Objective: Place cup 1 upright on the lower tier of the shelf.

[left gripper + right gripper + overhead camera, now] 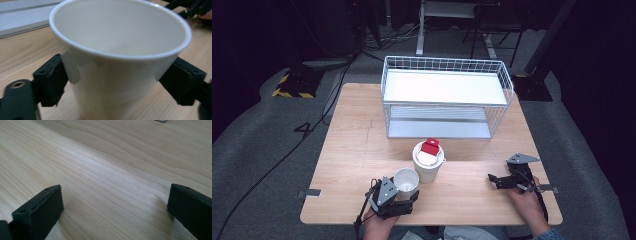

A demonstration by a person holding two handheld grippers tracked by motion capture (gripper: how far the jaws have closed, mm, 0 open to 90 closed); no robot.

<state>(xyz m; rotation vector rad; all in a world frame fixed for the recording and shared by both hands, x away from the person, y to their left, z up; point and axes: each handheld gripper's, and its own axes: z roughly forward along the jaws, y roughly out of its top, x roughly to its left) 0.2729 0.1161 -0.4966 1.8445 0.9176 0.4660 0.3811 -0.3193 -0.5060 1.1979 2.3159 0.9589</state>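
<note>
A small white paper cup (407, 179) stands upright and empty near the table's front edge. My left gripper (404, 195) is shut on it. In the left gripper view its two black pads (51, 80) press on opposite sides of the cup (120, 37), low on its wall. Just behind it stands a larger white cup (428, 167) with a lid and a red and white piece on top. My right gripper (493, 180) rests low over the table at the front right, held by a hand. It stands open (115, 205) with only bare wood between its fingers.
A white wire rack (447, 65) with two shelves stands at the back of the wooden table (352, 150). Bare wood lies left of the cups and between the two grippers. Beyond the table are dark floor, cables and chair legs.
</note>
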